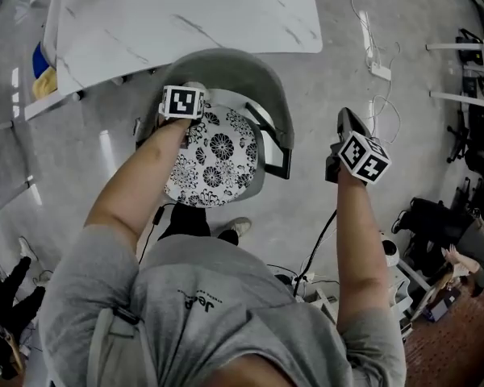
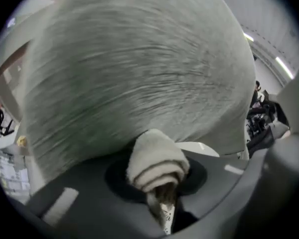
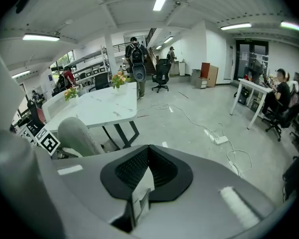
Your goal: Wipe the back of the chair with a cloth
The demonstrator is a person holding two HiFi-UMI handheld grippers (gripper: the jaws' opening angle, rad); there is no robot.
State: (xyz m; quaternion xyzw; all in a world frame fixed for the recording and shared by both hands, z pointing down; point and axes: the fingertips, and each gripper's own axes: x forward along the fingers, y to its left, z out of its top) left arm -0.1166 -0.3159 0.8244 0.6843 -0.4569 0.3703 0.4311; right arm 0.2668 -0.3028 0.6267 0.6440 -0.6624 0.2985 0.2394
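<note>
The chair's grey fabric back (image 1: 240, 68) curves round a seat with a black-and-white flowered cushion (image 1: 215, 161). My left gripper (image 1: 190, 92) is at the inner face of the back, on its left side. In the left gripper view that gripper (image 2: 157, 164) is shut on a rolled cream cloth (image 2: 156, 157), which presses against the blurred grey back (image 2: 139, 68). My right gripper (image 1: 348, 132) hangs over the floor to the right of the chair, apart from it. In the right gripper view its jaws (image 3: 147, 158) are shut with nothing in them, and the chair back (image 3: 77, 135) shows at the left.
A white marble-patterned table (image 1: 185, 14) stands just beyond the chair. Cables and a power strip (image 1: 380, 70) lie on the floor at the right, with white desks (image 1: 468, 71) further right. The chair's black armrest (image 1: 276, 147) juts out on the right. My shoe (image 1: 236, 230) is by the seat.
</note>
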